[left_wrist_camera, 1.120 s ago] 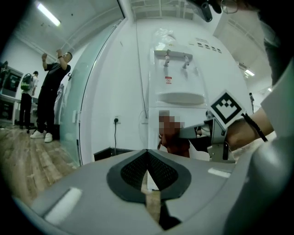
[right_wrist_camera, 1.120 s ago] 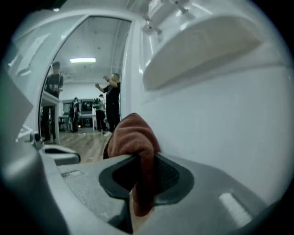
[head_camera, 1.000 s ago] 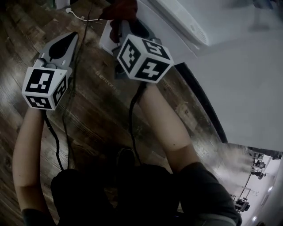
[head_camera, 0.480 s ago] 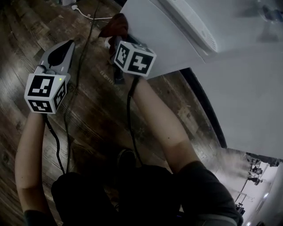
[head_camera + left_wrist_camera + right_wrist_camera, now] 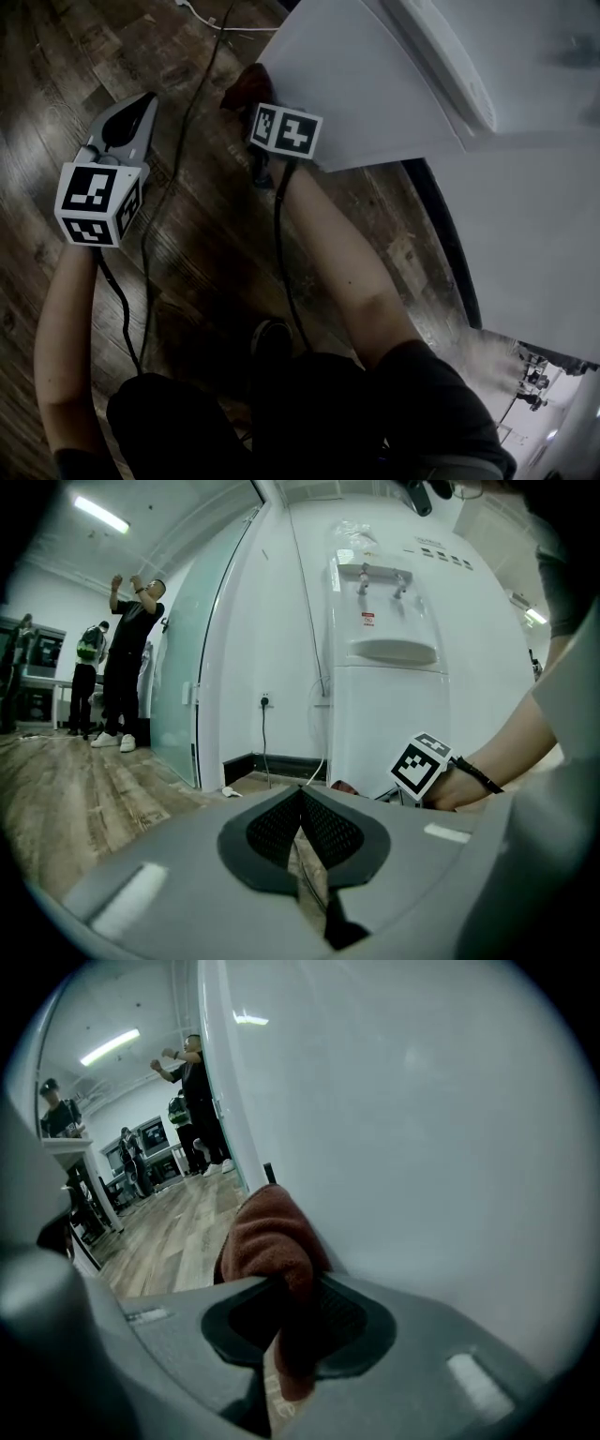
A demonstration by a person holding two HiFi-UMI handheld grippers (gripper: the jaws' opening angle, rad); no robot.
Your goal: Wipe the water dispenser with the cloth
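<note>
- Your right gripper [image 5: 286, 1302], clamped on the cloth [image 5: 270, 1237], has slid further down the water dispenser [image 5: 356, 94] side panel, so wiping is under way.
- Your left gripper [image 5: 302, 808] is closed on nothing, idle.

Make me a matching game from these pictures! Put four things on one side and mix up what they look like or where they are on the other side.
Things:
1. cloth
2. left hand-held gripper
3. water dispenser
4. floor

Descriptions:
A. white
B. shut, with nothing in it
C. dark wooden planks
D. reddish brown, pinched in the right hand-held gripper

Right pairs: 1-D, 2-B, 3-A, 4-C
</note>
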